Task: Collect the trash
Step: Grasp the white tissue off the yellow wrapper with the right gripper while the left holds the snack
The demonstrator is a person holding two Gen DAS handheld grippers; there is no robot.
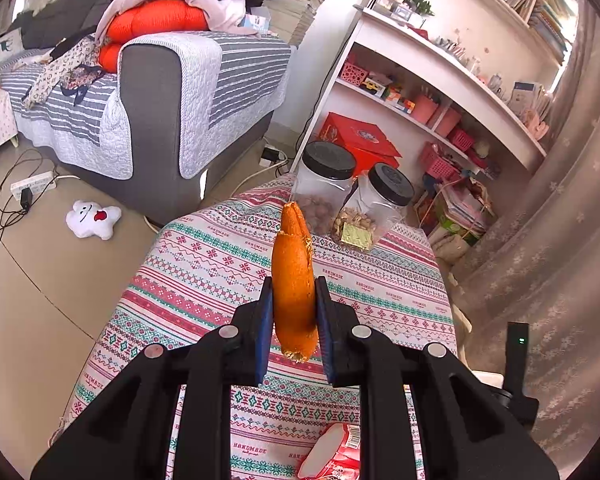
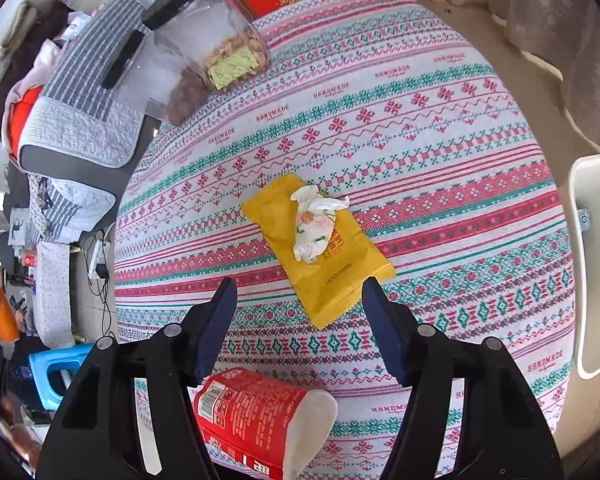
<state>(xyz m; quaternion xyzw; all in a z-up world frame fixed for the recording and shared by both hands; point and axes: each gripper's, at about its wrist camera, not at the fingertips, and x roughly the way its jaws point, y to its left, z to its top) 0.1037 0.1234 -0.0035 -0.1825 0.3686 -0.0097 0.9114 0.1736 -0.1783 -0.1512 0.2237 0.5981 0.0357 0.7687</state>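
In the left wrist view my left gripper (image 1: 294, 312) is shut on a long piece of orange peel (image 1: 294, 276), held upright above the patterned tablecloth (image 1: 204, 264). In the right wrist view my right gripper (image 2: 300, 320) is open and empty, just above the table. Ahead of it lies a yellow wrapper (image 2: 320, 256) with a crumpled white candy wrapper (image 2: 314, 222) on top. A red paper cup (image 2: 260, 416) lies on its side under the gripper, between its fingers; it also shows in the left wrist view (image 1: 332, 452).
Two clear jars with black lids (image 1: 324, 184) (image 1: 376, 208) stand at the table's far edge, a red box (image 1: 360, 140) behind them. A grey sofa (image 1: 160, 120) is to the left, white shelves (image 1: 440, 80) to the right. A white bin rim (image 2: 596, 264) stands beside the table.
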